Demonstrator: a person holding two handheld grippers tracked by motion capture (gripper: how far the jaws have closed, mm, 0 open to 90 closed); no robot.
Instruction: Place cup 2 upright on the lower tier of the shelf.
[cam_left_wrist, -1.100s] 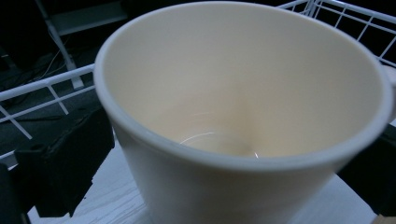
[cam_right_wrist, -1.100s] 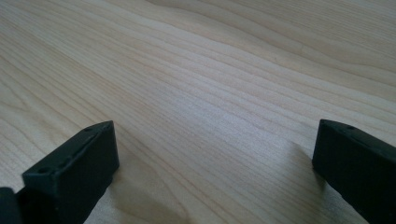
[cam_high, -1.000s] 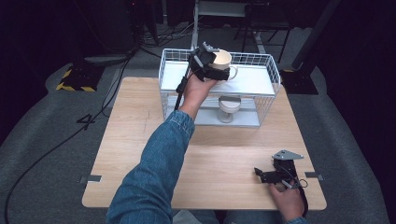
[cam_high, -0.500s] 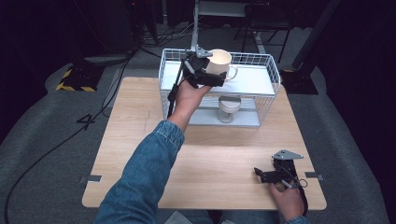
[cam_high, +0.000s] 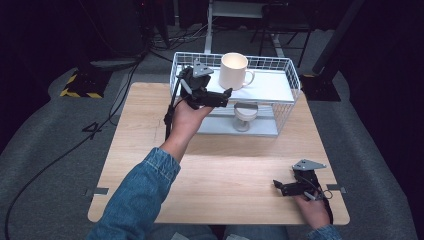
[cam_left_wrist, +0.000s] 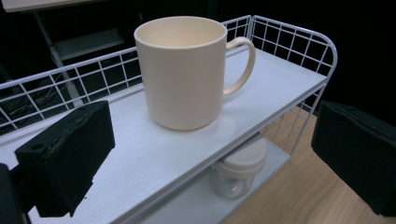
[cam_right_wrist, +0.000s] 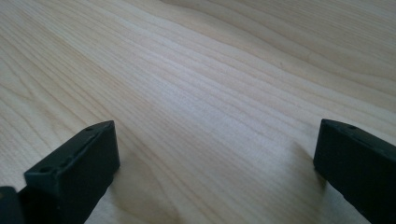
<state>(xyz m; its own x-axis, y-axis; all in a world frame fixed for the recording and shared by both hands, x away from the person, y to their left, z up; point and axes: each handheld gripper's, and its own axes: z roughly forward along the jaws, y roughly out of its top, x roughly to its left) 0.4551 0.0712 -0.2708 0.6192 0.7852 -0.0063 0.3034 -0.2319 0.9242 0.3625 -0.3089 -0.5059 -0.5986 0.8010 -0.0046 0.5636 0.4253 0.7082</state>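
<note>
I see a cream mug (cam_high: 233, 70) standing upright on the top shelf of a white wire rack (cam_high: 287, 75) at the far side of the wooden table (cam_high: 225, 165). My left gripper (cam_high: 221, 98) is beside the mug, jaws wide apart, holding nothing. A small jar (cam_high: 245, 115) sits on the lower shelf. My right gripper (cam_high: 279, 186) rests low on the table near the front right corner, jaws spread wide and empty too.

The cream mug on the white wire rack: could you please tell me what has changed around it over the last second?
The left gripper let go of the cream ceramic mug and drew back toward the person, jaws open. The mug now stands free on the top shelf of the white wire rack. The clear jar on the lower shelf and the right gripper on the wooden table stayed put.
</note>
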